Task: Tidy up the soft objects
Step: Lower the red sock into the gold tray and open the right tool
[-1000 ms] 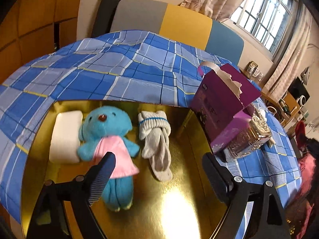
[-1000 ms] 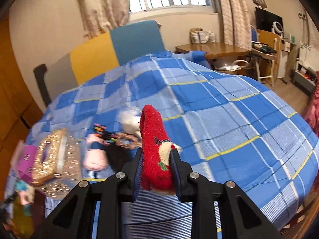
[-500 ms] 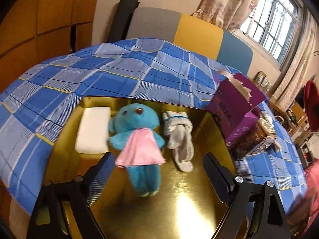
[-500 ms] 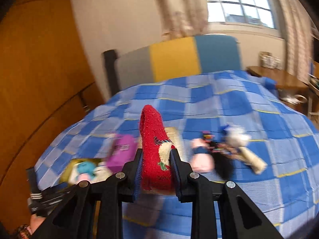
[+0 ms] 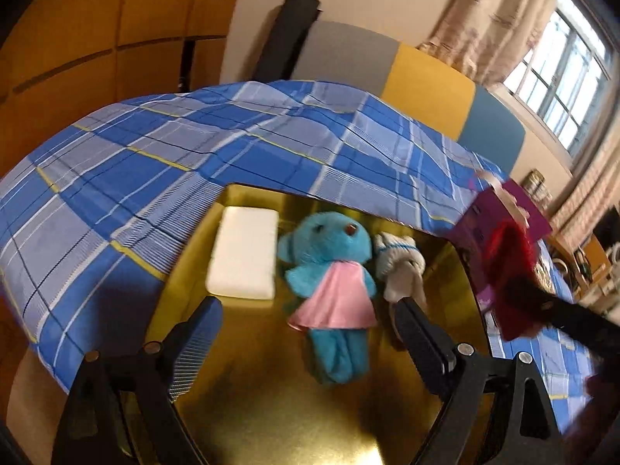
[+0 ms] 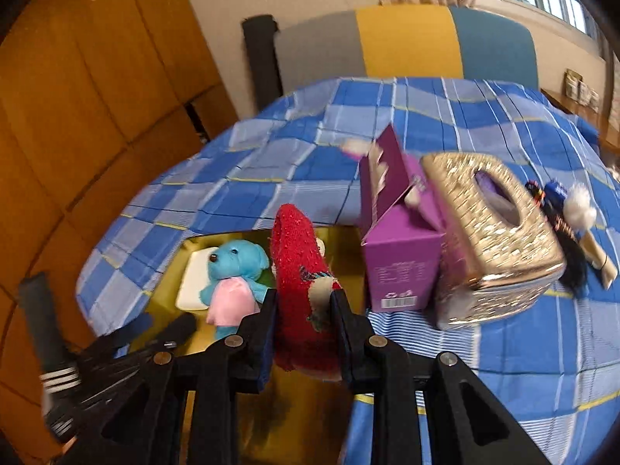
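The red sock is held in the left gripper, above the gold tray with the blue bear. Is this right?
Not quite: the right gripper holds the red sock, as the right wrist view shows. The left gripper is open and empty. The rest stands: gold tray, blue bear.

In the tray (image 5: 248, 418), the pad (image 5: 243, 256) lies left, the plush bear (image 5: 329, 271) in the middle, the rolled sock (image 5: 399, 271) right; beyond the tray's right edge stands the carton (image 6: 403, 271), with the tissue box (image 6: 496, 248) just beside it.
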A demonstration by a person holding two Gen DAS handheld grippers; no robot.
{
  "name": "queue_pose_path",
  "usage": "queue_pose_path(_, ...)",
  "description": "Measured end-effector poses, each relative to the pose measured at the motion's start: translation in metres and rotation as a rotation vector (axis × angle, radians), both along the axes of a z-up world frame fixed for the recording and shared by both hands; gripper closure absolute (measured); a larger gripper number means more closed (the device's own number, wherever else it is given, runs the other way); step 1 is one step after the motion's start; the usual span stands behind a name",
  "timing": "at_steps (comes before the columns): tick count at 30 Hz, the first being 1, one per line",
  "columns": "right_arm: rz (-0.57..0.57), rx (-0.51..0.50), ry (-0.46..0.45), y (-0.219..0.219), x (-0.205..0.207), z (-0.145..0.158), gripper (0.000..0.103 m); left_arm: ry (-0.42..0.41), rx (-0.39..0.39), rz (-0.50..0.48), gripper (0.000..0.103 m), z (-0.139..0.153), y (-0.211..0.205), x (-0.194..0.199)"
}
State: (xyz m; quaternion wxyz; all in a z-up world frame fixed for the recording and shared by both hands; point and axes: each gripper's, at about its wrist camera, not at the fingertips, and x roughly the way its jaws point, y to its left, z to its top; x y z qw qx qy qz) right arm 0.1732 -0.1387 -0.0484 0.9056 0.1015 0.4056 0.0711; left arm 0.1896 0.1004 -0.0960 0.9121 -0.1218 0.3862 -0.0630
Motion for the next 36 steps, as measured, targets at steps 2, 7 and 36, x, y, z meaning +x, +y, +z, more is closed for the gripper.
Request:
queue_pose_path(2,-0.026,-0.004,0.023,0.007,0.009,-0.012,0.077,0.003,-0.008,0.027,0.012,0.000,0.006,0.001)
queue_pose_path(7,-0.103,-0.056,0.057,0.019,0.030,-0.034,0.076,0.037,-0.036,0.050,0.012,-0.006,0.013,0.004)
queue_pose_path(36,0.018,-0.134,-0.072,0.000,-0.047,-0.006,0.063,0.040,-0.071,-0.038,0.012,-0.003,-0.010,-0.005)
